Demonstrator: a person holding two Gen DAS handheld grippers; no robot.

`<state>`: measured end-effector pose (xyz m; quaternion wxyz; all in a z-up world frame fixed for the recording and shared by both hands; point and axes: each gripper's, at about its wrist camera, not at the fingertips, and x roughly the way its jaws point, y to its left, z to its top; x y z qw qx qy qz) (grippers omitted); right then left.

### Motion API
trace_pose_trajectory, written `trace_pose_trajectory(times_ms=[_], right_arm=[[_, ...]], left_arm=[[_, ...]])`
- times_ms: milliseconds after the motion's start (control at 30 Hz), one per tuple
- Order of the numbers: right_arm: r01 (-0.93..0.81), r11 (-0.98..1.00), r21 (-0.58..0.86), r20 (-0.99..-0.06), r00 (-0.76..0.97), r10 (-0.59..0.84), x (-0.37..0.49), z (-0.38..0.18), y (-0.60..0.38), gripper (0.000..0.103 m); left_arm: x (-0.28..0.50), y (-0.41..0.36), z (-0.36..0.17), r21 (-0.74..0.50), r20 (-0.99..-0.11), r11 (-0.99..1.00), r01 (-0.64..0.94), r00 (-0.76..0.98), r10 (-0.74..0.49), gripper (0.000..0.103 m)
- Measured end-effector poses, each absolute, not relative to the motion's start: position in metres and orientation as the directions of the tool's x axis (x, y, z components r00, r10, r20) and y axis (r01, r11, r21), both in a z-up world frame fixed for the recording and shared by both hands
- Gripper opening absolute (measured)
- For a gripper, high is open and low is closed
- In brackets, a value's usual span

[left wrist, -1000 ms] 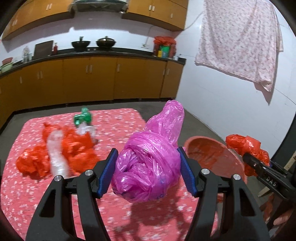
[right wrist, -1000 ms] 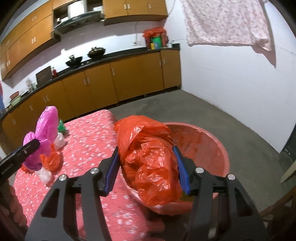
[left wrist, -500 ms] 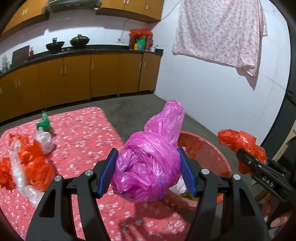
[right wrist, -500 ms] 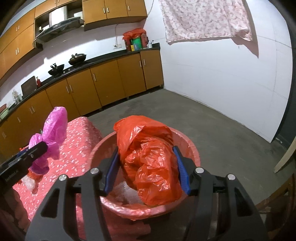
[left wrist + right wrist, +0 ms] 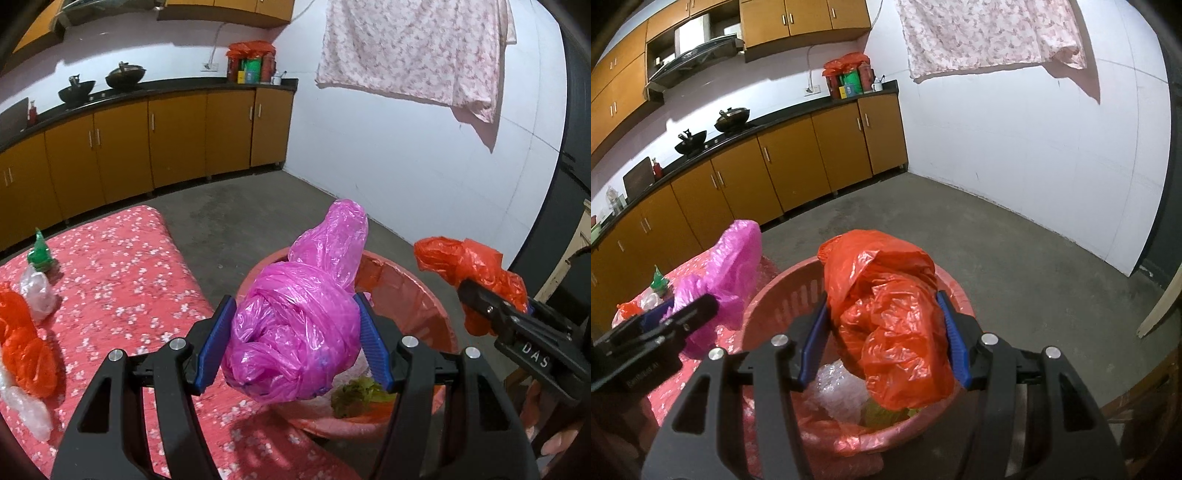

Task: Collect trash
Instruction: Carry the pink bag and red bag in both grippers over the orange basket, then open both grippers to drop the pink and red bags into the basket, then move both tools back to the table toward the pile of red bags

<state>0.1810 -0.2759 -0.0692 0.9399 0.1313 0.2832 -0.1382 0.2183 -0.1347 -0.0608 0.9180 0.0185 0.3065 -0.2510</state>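
My left gripper (image 5: 293, 343) is shut on a crumpled pink plastic bag (image 5: 295, 332), held at the near left rim of the red basket (image 5: 410, 291). The right gripper (image 5: 882, 341) is shut on a crumpled orange plastic bag (image 5: 890, 325) and hangs over the basket (image 5: 775, 306). Inside the basket lie clear bubble wrap (image 5: 838, 391) and a green scrap (image 5: 360, 395). More orange bags (image 5: 26, 354), clear plastic (image 5: 35, 295) and a green wrapper (image 5: 40, 254) lie on the table's red flowered cloth (image 5: 122, 266). Each gripper shows at the edge of the other's view.
The basket stands off the table's right end, above a grey concrete floor (image 5: 1015, 251). Orange kitchen cabinets (image 5: 166, 140) with a black counter and woks line the far wall. A flowered cloth (image 5: 413, 48) hangs on the white wall. A wooden chair edge (image 5: 1141, 406) is at right.
Both grippers have carried their bags to the right, off the table toward the basket. The pink bag now reaches the basket's rim and the orange bag sits lower over its inside.
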Motion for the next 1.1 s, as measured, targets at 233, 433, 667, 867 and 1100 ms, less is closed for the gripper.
trace_pose_trajectory(times_ms=[233,433,667,867,1100], right_arm=[[0.331,0.926,0.179,-0.566,0.805,-0.178,0.188,-0.071,-0.282,0.055],[0.317,0.927,0.203,-0.554,0.817,-0.158,0.193,-0.069,-0.285,0.057],[0.320,0.920,0.225,-0.543,0.826,-0.155,0.194,-0.067,-0.294,0.063],[0.327,0.913,0.244,-0.538,0.829,-0.153,0.192,-0.067,-0.298,0.069],[0.363,0.917,0.167,-0.519,0.823,-0.231,0.186,-0.062,-0.289,0.097]], left_arm=[[0.224,-0.149,-0.065,-0.115,-0.584,0.862,0.494,0.668,-0.461,0.064],[0.230,-0.157,-0.069,-0.126,-0.595,0.850,0.512,0.647,-0.478,0.065],[0.236,-0.160,-0.075,-0.141,-0.612,0.850,0.508,0.630,-0.478,0.070],[0.239,-0.148,-0.078,-0.148,-0.619,0.870,0.470,0.642,-0.452,0.074],[0.231,-0.118,-0.071,-0.098,-0.598,0.911,0.400,0.708,-0.375,0.086]])
